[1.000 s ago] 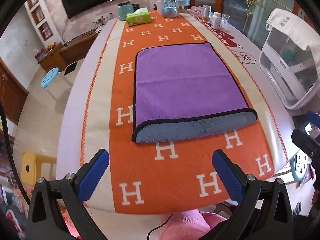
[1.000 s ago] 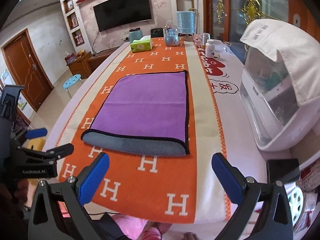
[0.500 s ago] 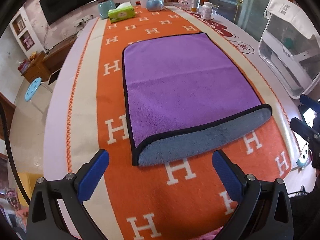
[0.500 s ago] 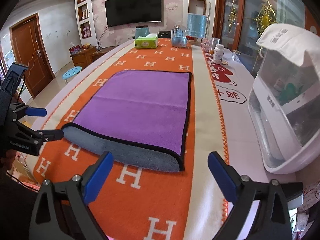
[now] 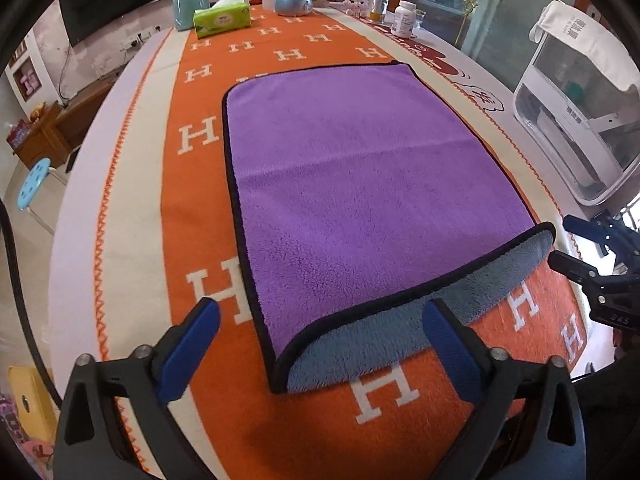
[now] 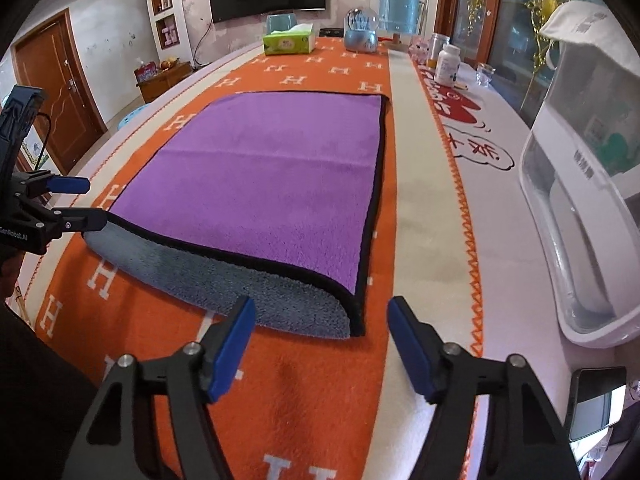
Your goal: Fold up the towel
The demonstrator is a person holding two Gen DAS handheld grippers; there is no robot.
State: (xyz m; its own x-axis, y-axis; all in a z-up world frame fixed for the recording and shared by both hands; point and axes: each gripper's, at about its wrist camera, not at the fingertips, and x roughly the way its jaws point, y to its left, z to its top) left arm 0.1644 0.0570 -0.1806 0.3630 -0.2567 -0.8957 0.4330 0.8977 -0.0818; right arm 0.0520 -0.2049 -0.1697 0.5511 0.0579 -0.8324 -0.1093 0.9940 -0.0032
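Now the purple towel [image 5: 360, 184] lies flat on the orange H-patterned runner [image 5: 192, 240], its near edge curled over to show grey; the left gripper [image 5: 320, 344] and right gripper [image 6: 320, 344] hover by its near corners, jaws spread apart, holding nothing

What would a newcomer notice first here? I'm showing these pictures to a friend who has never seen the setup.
The purple towel lies in the middle of the orange cloth with white H letters, its near edge showing a grey underside. Both hand-held grippers hover open at that near edge: the left hand-held gripper and the right hand-held gripper. A big white appliance stands to the right.
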